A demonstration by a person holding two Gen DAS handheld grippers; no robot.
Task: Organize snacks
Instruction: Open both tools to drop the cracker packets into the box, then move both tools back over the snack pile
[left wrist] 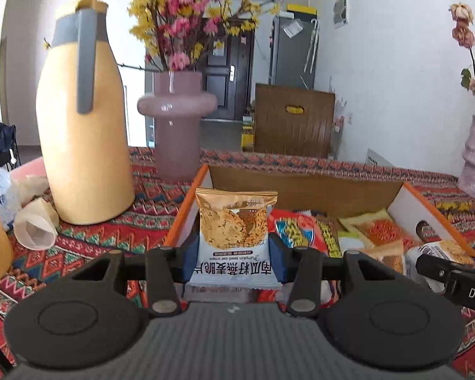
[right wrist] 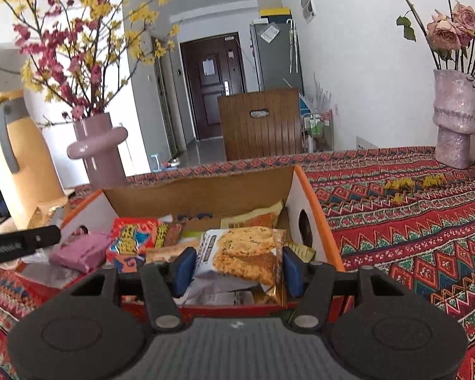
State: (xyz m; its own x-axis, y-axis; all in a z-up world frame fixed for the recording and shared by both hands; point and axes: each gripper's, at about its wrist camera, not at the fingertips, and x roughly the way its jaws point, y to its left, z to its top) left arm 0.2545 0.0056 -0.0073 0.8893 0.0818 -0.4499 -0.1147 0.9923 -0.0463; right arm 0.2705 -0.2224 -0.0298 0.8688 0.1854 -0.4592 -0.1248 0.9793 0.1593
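My left gripper (left wrist: 234, 261) is shut on an oat crisp packet (left wrist: 234, 228), held upright over the left end of an open cardboard box (left wrist: 304, 183) with orange edges. My right gripper (right wrist: 236, 267) is shut on a second oat crisp packet (right wrist: 247, 253), held tilted over the right part of the same box (right wrist: 202, 190). Inside the box lie several snack packets, among them a red and blue one (left wrist: 296, 232) and a pink one (right wrist: 79, 251). The right gripper's arm shows at the right edge of the left wrist view (left wrist: 452, 277).
A yellow thermos (left wrist: 82, 126) and a pink vase of flowers (left wrist: 177, 117) stand left of the box on a red patterned tablecloth (right wrist: 411, 221). Paper cups (left wrist: 34, 228) lie at far left. A second pink vase with roses (right wrist: 454, 117) stands at far right.
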